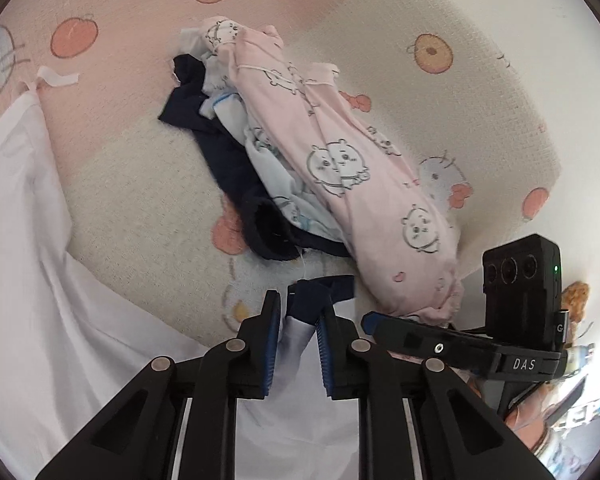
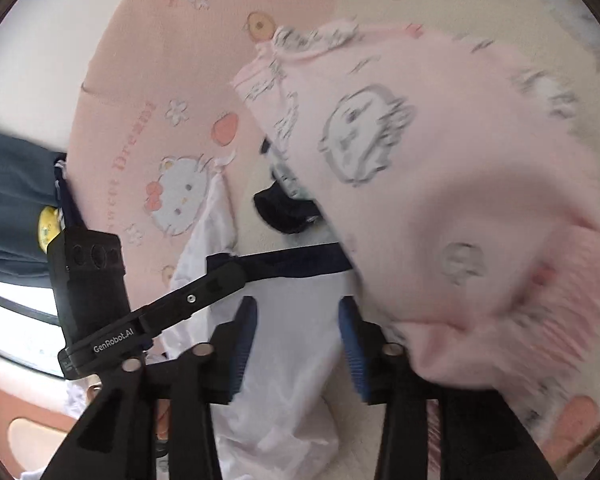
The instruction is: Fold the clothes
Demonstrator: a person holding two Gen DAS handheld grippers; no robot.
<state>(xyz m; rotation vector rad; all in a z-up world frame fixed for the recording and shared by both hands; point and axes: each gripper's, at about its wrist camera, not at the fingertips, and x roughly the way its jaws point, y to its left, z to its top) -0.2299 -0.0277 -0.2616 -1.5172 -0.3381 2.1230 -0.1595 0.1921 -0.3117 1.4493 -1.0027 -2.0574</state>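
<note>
Clothes lie heaped on the cartoon-print bedspread (image 1: 132, 184) in the left wrist view, where the left gripper (image 1: 298, 312) pinches the navy-trimmed white garment (image 1: 296, 332). From the right wrist, the right gripper (image 2: 298, 320) stands released over that white cloth, a pink printed garment (image 2: 440, 184) just beside it

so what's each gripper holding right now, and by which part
The left gripper pinches the white garment at its navy-trimmed edge. The right gripper is open and holds nothing.

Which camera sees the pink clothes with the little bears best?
The left wrist view: the pink garment lies sharp and nearly whole on the blanket. In the right wrist view it is close, blurred and cut off.
</note>
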